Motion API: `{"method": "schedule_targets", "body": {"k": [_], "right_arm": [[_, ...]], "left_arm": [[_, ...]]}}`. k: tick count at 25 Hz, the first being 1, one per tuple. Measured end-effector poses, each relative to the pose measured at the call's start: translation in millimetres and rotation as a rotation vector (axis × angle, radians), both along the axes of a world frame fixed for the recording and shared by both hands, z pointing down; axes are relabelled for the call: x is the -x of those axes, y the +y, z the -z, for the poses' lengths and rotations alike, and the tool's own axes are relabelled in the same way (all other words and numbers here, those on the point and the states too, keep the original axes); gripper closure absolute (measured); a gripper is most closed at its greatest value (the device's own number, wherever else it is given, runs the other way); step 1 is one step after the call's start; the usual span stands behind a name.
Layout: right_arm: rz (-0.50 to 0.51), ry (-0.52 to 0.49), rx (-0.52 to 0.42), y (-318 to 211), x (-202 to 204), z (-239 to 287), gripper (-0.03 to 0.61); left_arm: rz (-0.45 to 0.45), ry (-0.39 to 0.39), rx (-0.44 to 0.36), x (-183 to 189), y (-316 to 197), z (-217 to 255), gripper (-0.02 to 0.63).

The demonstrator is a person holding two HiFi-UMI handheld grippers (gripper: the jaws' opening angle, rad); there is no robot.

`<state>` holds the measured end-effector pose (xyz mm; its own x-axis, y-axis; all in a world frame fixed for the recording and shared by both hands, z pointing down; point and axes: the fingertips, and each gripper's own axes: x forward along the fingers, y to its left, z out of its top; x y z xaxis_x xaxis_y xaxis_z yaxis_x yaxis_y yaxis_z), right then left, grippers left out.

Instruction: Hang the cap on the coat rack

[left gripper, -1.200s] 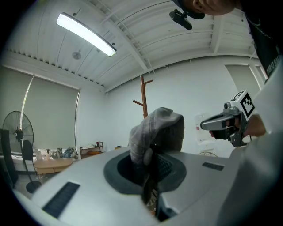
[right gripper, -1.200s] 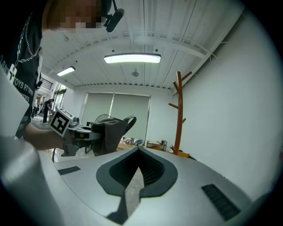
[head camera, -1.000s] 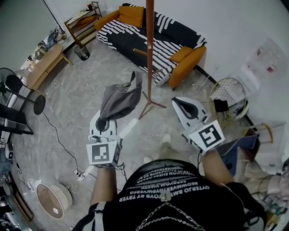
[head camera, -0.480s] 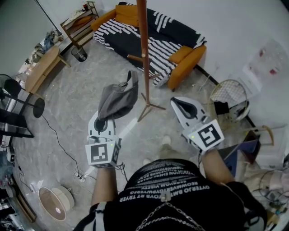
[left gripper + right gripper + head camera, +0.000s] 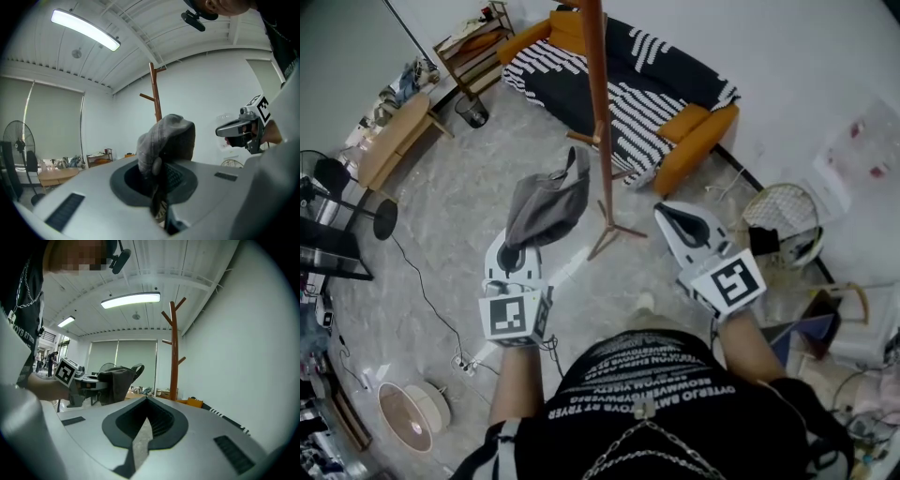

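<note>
Pinching the cap (image 5: pixel 546 208), left tongs (image 5: pixel 515 253) near coat rack (image 5: pixel 598 112) — right tongs (image 5: pixel 678 220) pressed together.

Left claw (image 5: pixel 157 187) clamps grey cap (image 5: pixel 166 140); coat rack (image 5: pixel 155 93) behind.

Counted here: 1 grey cap (image 5: pixel 548 208), 1 wooden coat rack (image 5: pixel 598 122) and 2 grippers, the left gripper (image 5: pixel 517 251) and the right gripper (image 5: pixel 673 217), both held by 1 person (image 5: pixel 656 412). On the floor are 1 striped sofa (image 5: pixel 619 84), 1 low wooden table (image 5: pixel 389 139), 1 dark bin (image 5: pixel 471 111) and 1 shelf unit (image 5: pixel 473 42). There are 2 fans: 1 black standing fan (image 5: pixel 321 174) at the floor's left edge and 1 pale fan (image 5: pixel 411 420) at its bottom-left corner.
</note>
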<state>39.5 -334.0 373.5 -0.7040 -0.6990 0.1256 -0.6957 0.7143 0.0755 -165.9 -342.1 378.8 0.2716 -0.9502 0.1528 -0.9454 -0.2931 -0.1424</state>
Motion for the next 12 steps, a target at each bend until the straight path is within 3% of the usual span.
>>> {"method": "schedule_targets", "body": {"k": [5,12], "right_arm": [[0.031,-0.004,-0.022,-29,-8,12,0.574],[0.099,-0.021,-0.035,-66,-21,20,0.574]], "left_arm": [[0.075,0.043,0.011,1,-19,1,0.601],[0.125,0.042,-0.008,-17,-48,7,0.601]]}}
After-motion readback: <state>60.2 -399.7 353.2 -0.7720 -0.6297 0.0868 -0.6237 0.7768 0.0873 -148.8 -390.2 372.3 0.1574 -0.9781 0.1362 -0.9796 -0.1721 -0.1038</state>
